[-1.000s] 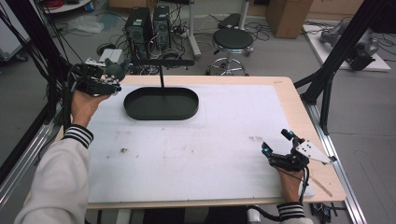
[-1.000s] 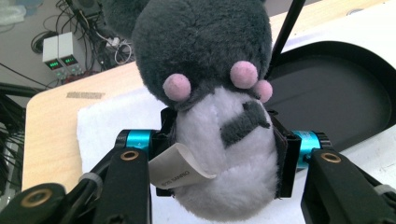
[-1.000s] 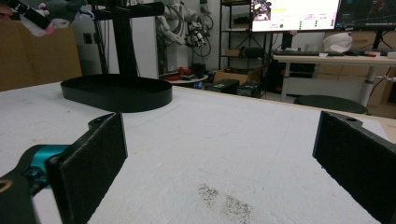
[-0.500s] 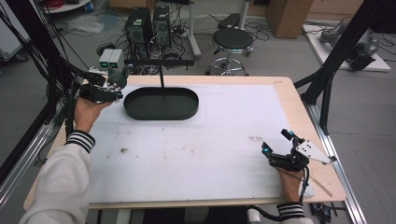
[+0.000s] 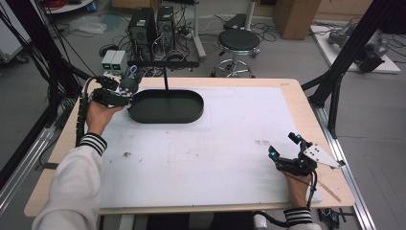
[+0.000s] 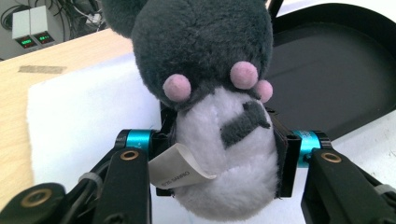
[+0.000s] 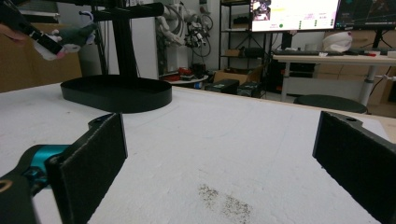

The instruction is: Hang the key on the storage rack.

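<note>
Since the earlier high views, the left gripper [image 5: 125, 90] has travelled rightward and downward from beyond the desk's [image 5: 282, 84] left edge to the left rim of the black oval tray [image 5: 186, 112]; the right gripper [image 5: 286, 149] has kept its place near the desk's right front corner.

Left gripper view: the left gripper [image 6: 224, 154] is clenched on a plush toy [image 6: 219, 112], its pads pressing the toy's white belly from both sides. The toy has a dark grey upper body, three pink round spots and a small grey patch on the white part. A white fabric label [image 6: 180, 168] hangs from its side, over the jaw at the left of that view. Behind the toy lie the white desk cover [image 6: 84, 116] and the black oval tray [image 6: 336, 74].

High view: the toy [image 5: 129, 82] is held above the desk, just at the tray's left end. A black T-shaped stand [image 5: 165, 67] rises from the tray's far side.

Right gripper view: the right gripper [image 7: 219, 154] is released, its jaws wide apart with nothing between them, low over the white cover [image 7: 224, 135]. A patch of dark specks [image 7: 226, 200] lies on the cover between the jaws. The tray [image 7: 116, 95] and stand [image 7: 123, 32] are well apart from it, farther across the desk.
</note>
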Demonstrator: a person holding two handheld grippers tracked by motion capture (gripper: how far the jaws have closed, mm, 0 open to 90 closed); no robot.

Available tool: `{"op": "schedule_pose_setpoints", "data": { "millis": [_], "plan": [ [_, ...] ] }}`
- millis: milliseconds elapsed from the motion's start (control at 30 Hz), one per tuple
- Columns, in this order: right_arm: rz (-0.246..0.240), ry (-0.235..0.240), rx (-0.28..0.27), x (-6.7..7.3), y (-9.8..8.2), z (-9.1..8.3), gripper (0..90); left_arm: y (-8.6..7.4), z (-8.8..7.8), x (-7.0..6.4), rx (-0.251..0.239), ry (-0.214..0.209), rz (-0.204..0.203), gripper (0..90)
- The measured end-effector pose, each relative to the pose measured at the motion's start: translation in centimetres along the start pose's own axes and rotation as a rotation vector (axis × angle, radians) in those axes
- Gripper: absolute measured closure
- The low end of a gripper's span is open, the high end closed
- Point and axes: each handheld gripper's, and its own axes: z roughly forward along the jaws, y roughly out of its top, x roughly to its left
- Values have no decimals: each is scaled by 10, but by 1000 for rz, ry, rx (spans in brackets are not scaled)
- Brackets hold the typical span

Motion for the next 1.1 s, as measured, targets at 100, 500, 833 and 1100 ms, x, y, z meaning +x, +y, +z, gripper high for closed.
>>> {"op": "schedule_pose_setpoints", "data": {
  "millis": [100,500,833,1100],
  "plan": [
    [1,1,0,0,0,0,20,2,6,-2,-6,-9,-4,546],
    [3,1,-2,0,0,0,20,2,12,1,-55,29,-16,473],
    [1,1,-1,0,0,0,20,-7,-9,15,-311,-211,-103,17],
    [1,-2,0,0,0,0,20,-42,-53,12,-526,-224,74,17]
  ]
}}
